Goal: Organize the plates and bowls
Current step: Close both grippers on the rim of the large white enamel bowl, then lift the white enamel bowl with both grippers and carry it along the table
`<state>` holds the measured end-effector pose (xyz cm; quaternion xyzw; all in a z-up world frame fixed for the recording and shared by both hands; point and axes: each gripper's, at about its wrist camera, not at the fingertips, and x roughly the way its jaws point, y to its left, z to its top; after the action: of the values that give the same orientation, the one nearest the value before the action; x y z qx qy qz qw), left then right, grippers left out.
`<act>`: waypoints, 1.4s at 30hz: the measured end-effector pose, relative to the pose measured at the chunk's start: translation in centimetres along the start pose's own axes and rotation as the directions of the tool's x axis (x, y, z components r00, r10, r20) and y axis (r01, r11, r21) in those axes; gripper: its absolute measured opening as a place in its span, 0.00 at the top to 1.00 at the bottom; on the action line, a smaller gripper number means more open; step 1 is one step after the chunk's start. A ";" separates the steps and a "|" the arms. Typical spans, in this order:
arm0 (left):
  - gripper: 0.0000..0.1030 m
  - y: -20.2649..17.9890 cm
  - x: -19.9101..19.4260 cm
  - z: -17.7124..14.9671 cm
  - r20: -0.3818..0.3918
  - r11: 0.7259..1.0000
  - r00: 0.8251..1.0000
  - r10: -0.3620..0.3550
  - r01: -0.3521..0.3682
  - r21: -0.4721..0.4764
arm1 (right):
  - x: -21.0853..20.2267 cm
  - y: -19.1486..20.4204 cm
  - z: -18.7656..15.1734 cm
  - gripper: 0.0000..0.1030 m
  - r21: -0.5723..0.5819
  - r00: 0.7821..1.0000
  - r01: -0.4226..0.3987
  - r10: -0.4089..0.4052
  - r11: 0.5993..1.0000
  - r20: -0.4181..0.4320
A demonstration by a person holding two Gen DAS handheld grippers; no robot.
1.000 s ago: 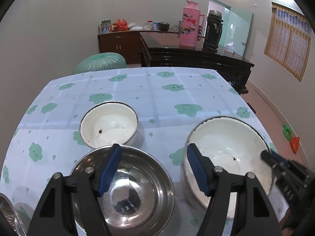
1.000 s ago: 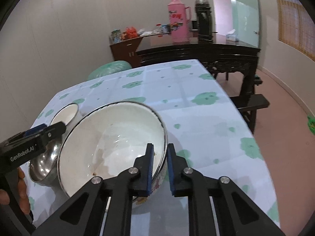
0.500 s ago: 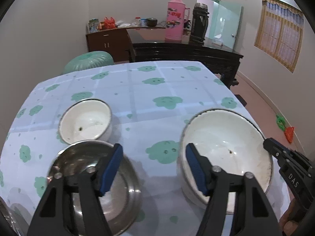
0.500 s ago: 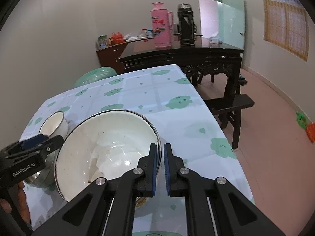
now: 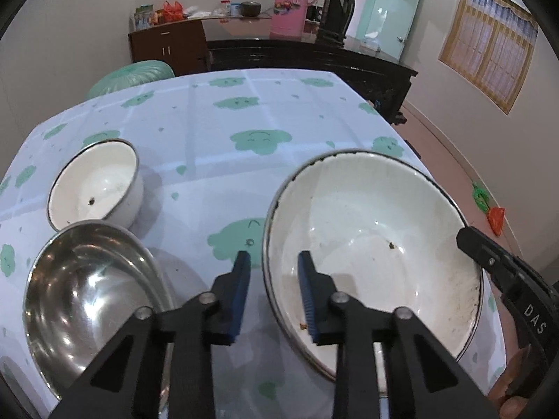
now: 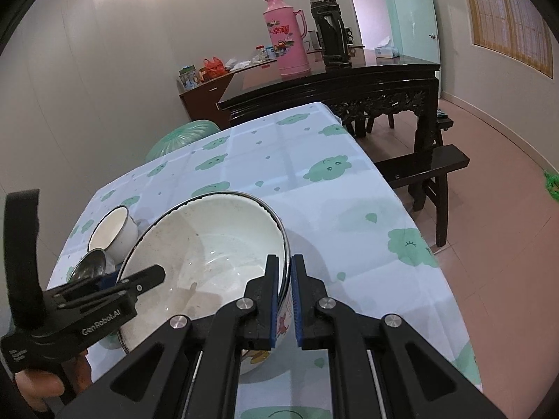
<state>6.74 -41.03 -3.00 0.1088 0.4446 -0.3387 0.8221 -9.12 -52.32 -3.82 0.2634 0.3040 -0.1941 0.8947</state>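
Note:
A large white enamel bowl point(image 5: 377, 244) is tilted above the table, also in the right wrist view point(image 6: 209, 258). My right gripper point(image 6: 284, 272) is shut on its right rim. My left gripper point(image 5: 274, 279) straddles the bowl's left rim, its jaws still apart. A steel bowl point(image 5: 87, 296) lies at the near left and a small white enamel bowl point(image 5: 94, 183) sits behind it.
The table has a blue cloth with green clouds point(image 5: 251, 111). Behind it stand a dark wooden table point(image 6: 349, 83) with a pink thermos point(image 6: 288, 36) and a black flask point(image 6: 330, 31). A dark bench point(image 6: 429, 164) is to the right.
My left gripper moved right from over the steel bowl to the large bowl's left rim, and its jaws narrowed. The right gripper stays shut on the rim, and the bowl is tilted more.

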 end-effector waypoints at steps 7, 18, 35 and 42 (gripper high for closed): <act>0.78 -0.1 0.0 -0.2 0.003 1.000 1.000 -0.022 0.022 -0.008 | 0.1 0.0 0.0 0.92 0.011 1.000 -0.009 0.009 1.000 -0.002; 0.87 -0.2 -0.3 -0.1 0.032 1.000 0.999 -0.025 0.025 0.008 | 0.0 0.1 0.2 0.90 -0.010 1.000 -0.003 0.003 1.000 -0.006; 0.87 -1.4 -0.6 -0.4 0.016 0.997 0.997 -0.073 0.072 0.032 | -1.0 -1.3 0.6 0.90 0.018 1.000 0.020 -0.020 1.000 0.008; 0.87 -1.7 -0.6 -0.6 0.024 0.997 0.998 -0.060 0.059 0.048 | -0.6 -1.4 0.4 0.90 0.020 1.000 0.029 -0.029 0.999 -0.003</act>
<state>5.04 -41.74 -2.66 0.1104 0.4289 -0.3748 0.8145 -10.03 -53.54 -3.62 0.2680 0.3070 -0.2095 0.8888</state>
